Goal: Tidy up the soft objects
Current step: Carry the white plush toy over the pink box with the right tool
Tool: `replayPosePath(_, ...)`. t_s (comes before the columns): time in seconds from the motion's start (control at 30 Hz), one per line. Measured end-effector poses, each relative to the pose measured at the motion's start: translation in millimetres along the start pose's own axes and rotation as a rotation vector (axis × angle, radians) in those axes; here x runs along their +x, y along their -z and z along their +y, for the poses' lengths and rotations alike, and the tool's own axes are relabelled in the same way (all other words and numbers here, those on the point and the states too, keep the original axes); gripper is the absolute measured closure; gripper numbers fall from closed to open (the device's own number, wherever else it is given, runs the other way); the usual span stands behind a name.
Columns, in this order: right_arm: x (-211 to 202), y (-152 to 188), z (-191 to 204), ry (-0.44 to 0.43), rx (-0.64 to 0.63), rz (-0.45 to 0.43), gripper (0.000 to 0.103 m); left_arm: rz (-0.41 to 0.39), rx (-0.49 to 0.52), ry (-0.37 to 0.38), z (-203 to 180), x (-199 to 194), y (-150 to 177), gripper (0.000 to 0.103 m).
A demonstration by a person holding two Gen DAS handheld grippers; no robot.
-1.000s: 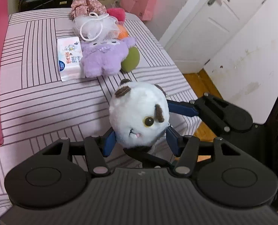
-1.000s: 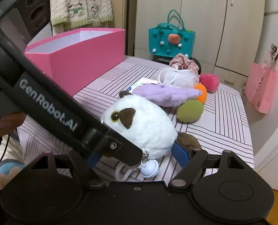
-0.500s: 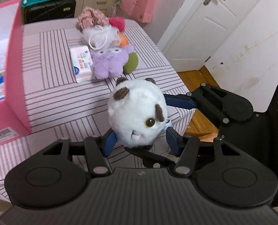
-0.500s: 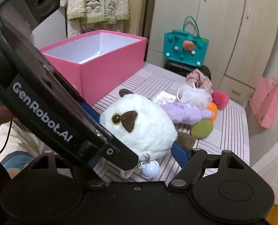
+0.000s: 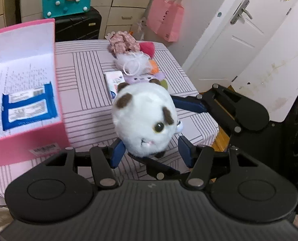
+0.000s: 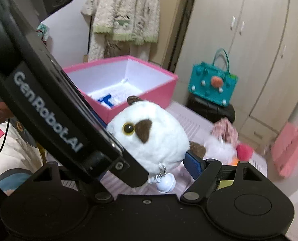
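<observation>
The round white plush toy [image 5: 144,118] with brown ear patches hung in the air above the striped table [image 5: 84,92], beside the open pink box [image 5: 55,92]. The right gripper [image 6: 147,156] gripped it from both sides, one blue finger [image 6: 192,163] pressed into its flank. The left gripper [image 5: 152,151] sat under the toy's chin, its blue fingers [image 5: 184,150] set narrowly with the toy's lower end between them; whether they squeezed it could not be told. Farther back on the table lay a purple plush [image 5: 141,78], a tissue pack [image 5: 113,81] and a white mesh pouch [image 5: 132,64].
</observation>
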State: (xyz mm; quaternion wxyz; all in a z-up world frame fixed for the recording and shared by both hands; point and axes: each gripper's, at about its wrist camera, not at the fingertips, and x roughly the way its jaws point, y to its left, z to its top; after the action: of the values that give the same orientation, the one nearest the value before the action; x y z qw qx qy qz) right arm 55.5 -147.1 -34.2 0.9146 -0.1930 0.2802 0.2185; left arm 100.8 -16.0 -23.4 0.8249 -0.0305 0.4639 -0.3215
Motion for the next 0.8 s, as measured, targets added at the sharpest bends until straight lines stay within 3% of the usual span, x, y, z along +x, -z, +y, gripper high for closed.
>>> replayPosePath(0.5, 27, -74, 5, 0.032, -0.172, -0.117, 0.021, -0.157, -0.030, -0.047, 49, -45, -39, 0.047)
replayPosePath(0.8, 78, -123, 1, -0.089, -0.202, -0.160, 0.024, -0.223, -0.122, -0.101, 113, -60, -59, 0.047)
